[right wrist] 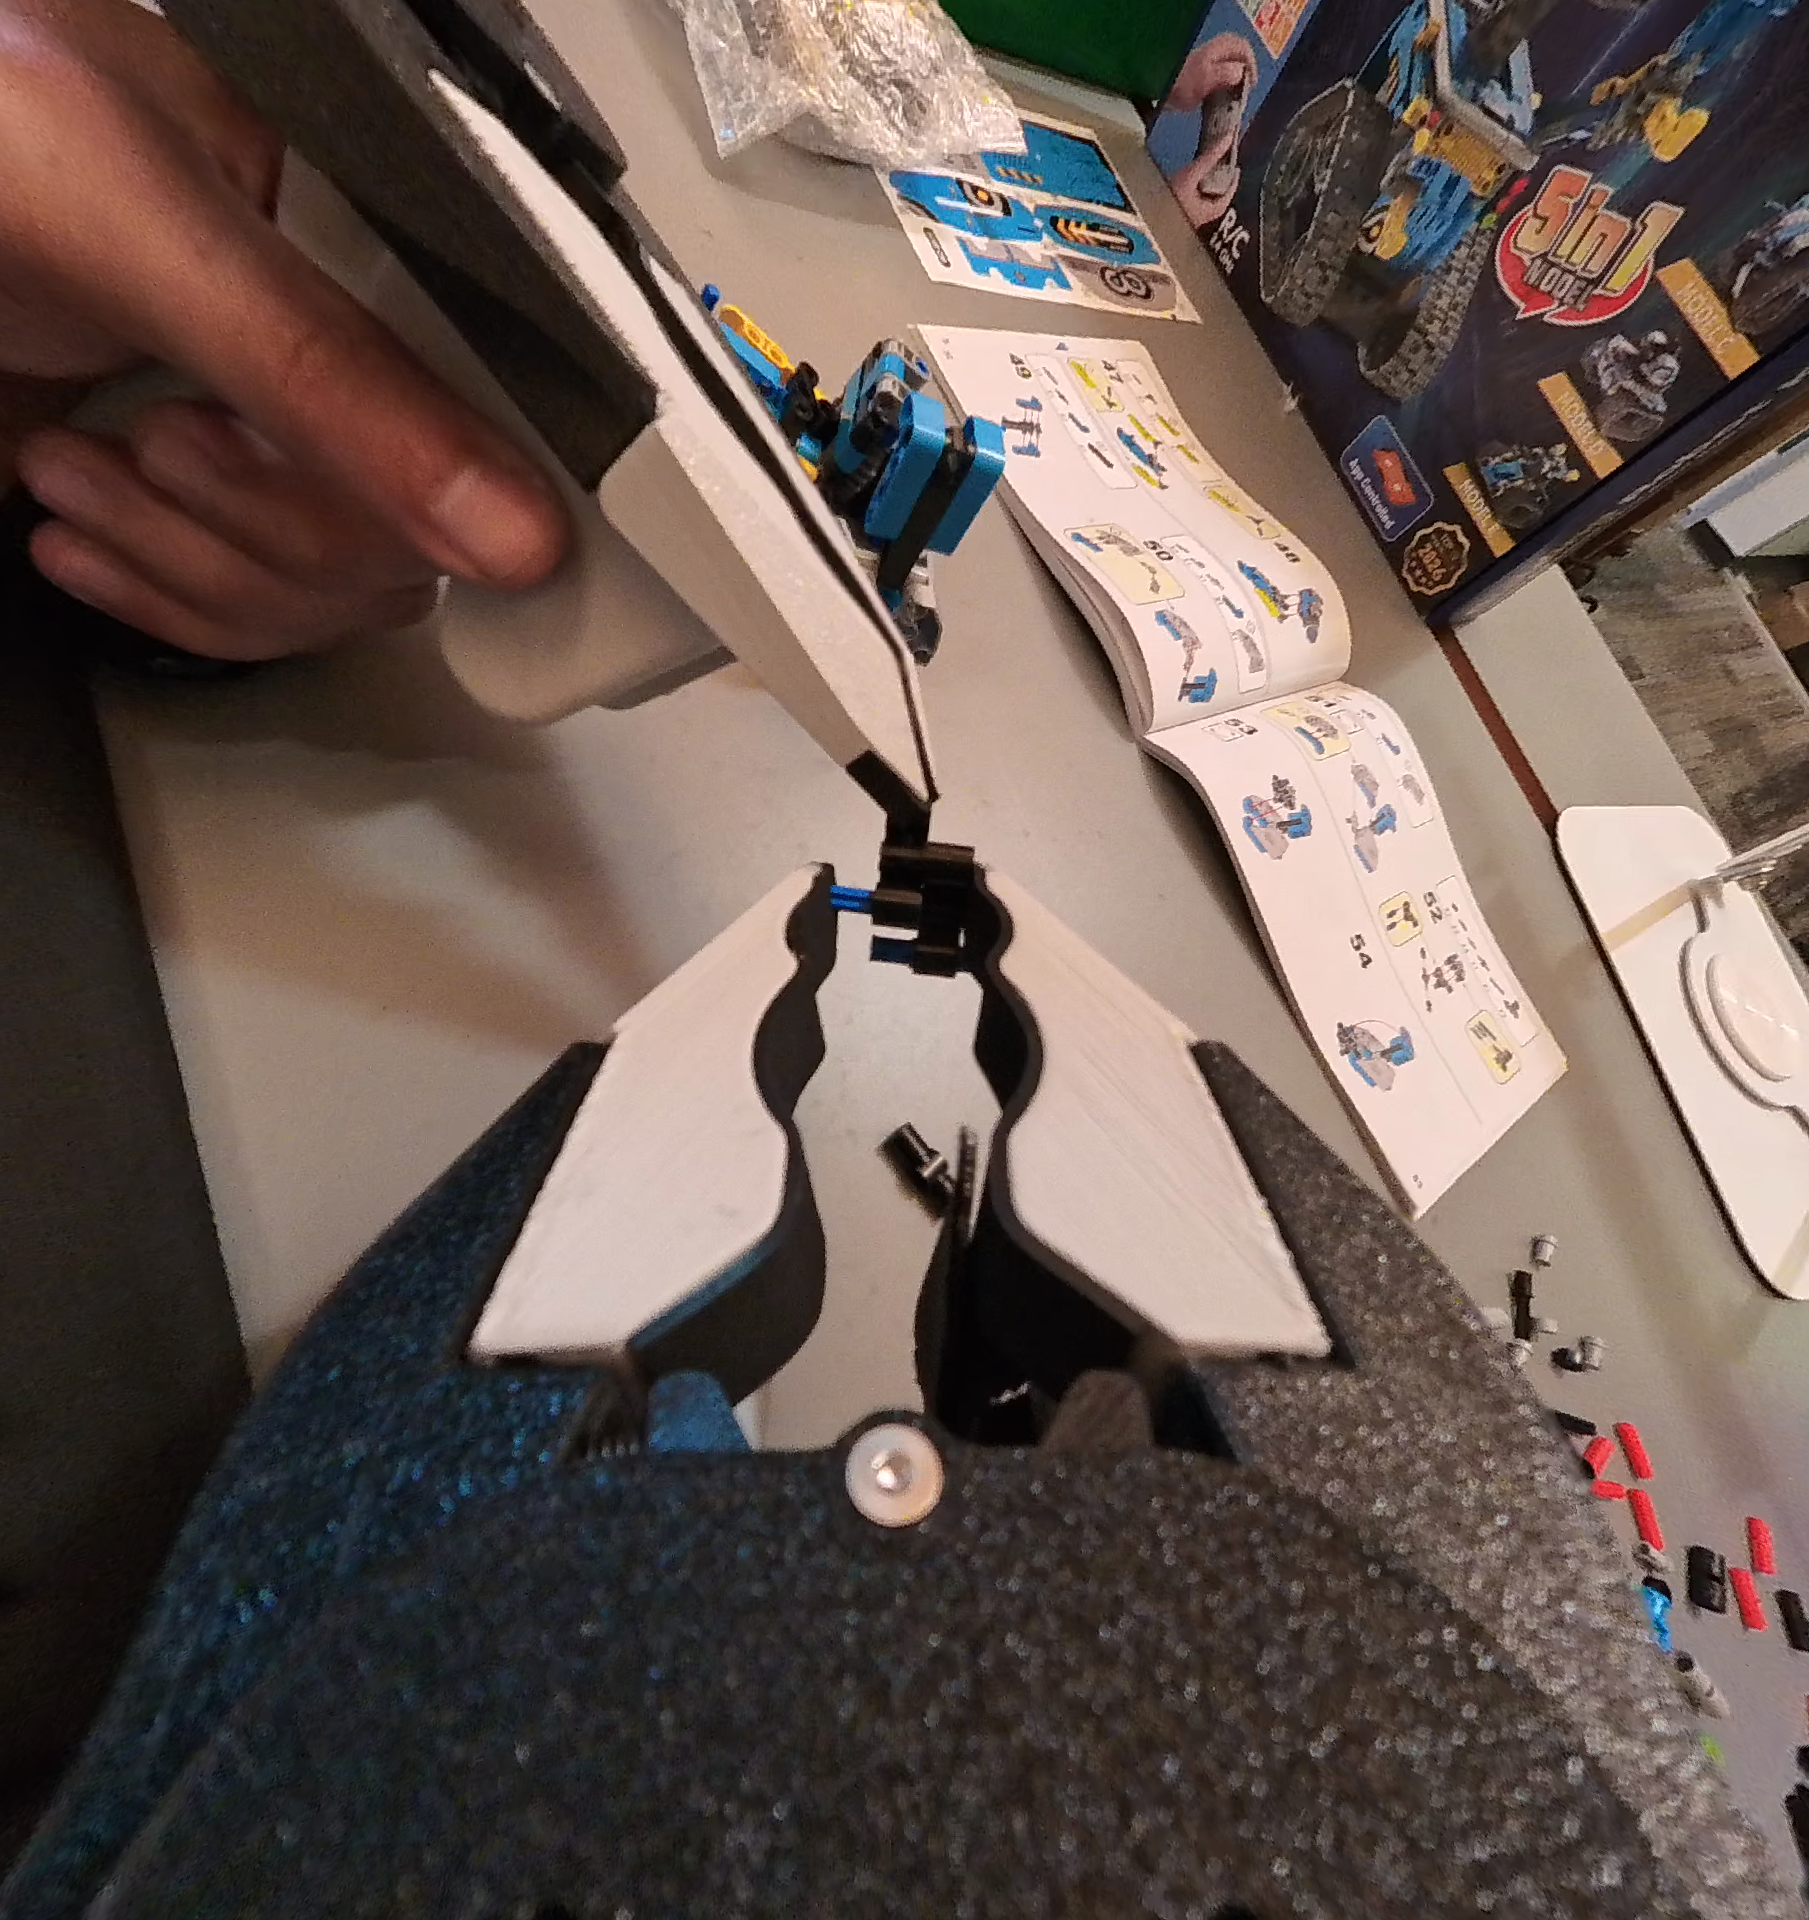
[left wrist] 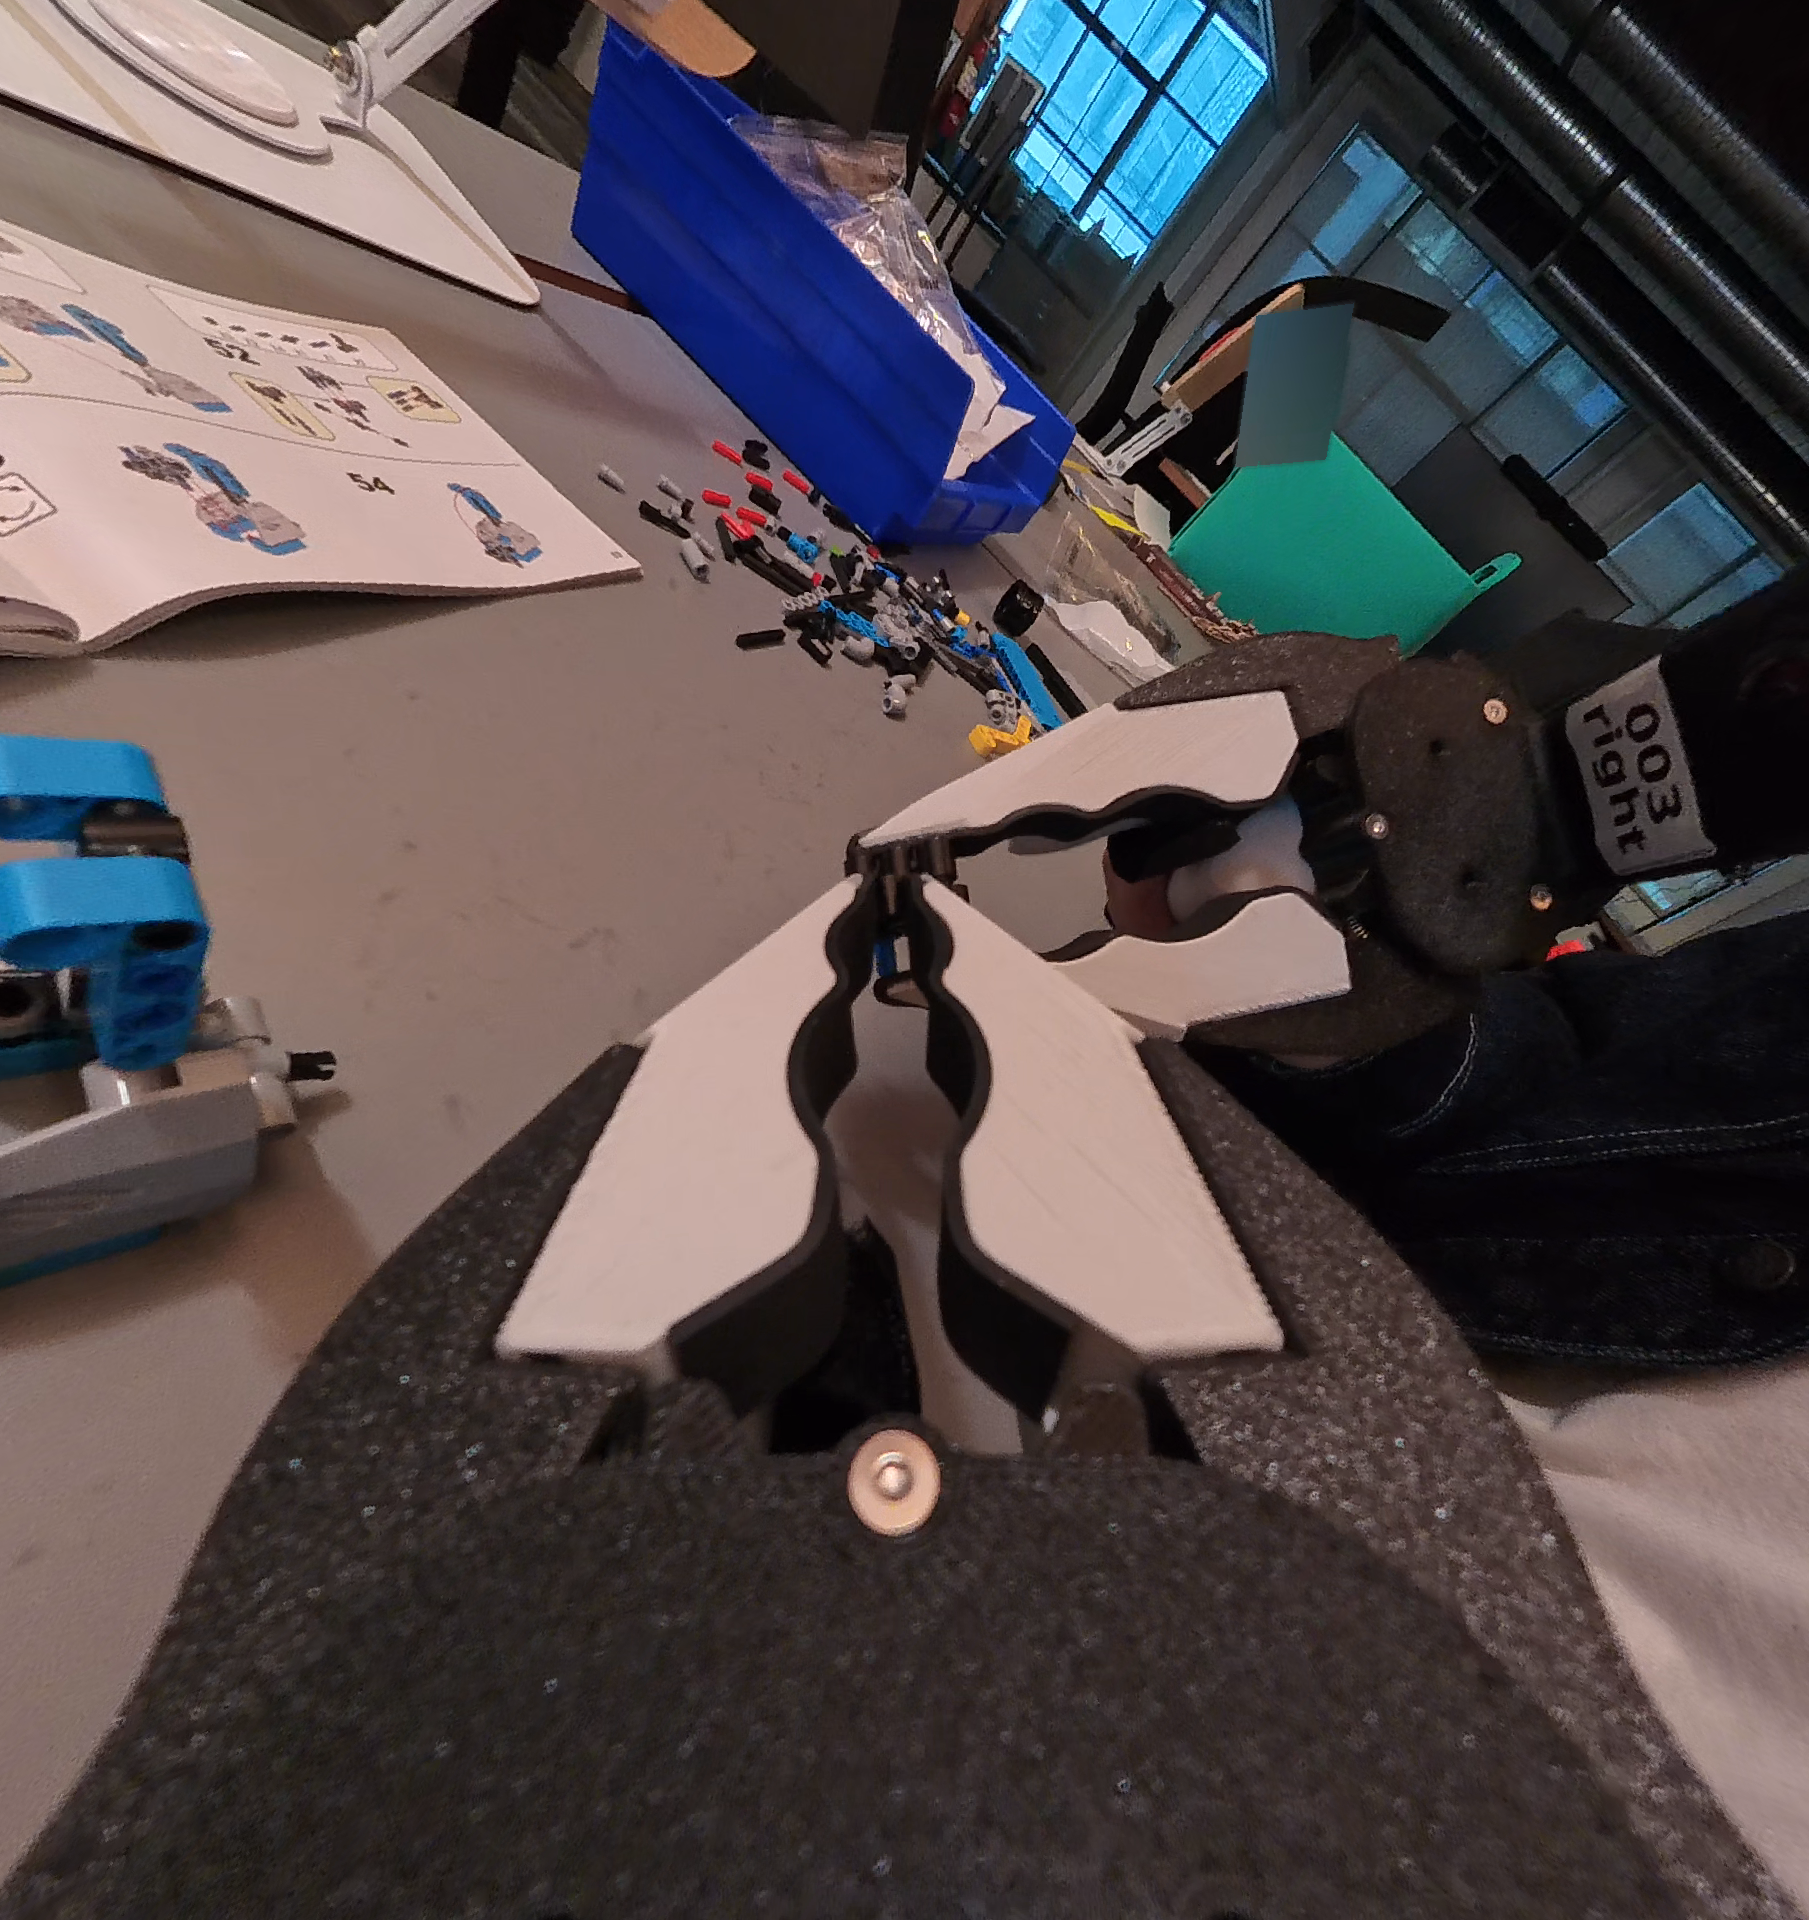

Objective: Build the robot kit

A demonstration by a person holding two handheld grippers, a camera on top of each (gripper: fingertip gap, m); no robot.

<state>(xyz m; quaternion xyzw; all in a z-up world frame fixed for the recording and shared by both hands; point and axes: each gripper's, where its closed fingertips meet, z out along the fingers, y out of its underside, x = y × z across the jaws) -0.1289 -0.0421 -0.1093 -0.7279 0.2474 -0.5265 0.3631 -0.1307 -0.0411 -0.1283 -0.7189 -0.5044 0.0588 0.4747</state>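
My left gripper (left wrist: 895,883) is shut on a thin black piece (right wrist: 905,816), held above the grey table (left wrist: 567,831). My right gripper (right wrist: 900,894) is shut on a small black connector with blue pins (right wrist: 921,909). The two pieces meet tip to tip, and the grippers stand at roughly a right angle. The right gripper (left wrist: 879,850) comes in from the right in the left wrist view. The left gripper (right wrist: 905,779) comes in from the upper left in the right wrist view, held by a hand (right wrist: 204,416). A partly built blue and grey model (left wrist: 100,987) lies to the left, also seen in the right wrist view (right wrist: 879,457).
An open instruction booklet (left wrist: 204,447) (right wrist: 1295,779), a blue bin (left wrist: 775,291), a white lamp base (right wrist: 1731,1039), the set's box (right wrist: 1502,260) and a sticker sheet (right wrist: 1035,229) lie around. Loose small pieces (left wrist: 827,592) (right wrist: 1710,1558) are scattered; two black bits (right wrist: 915,1153) lie under the right gripper. Only a small space, under 4 cm, lies between the two pairs of fingers.
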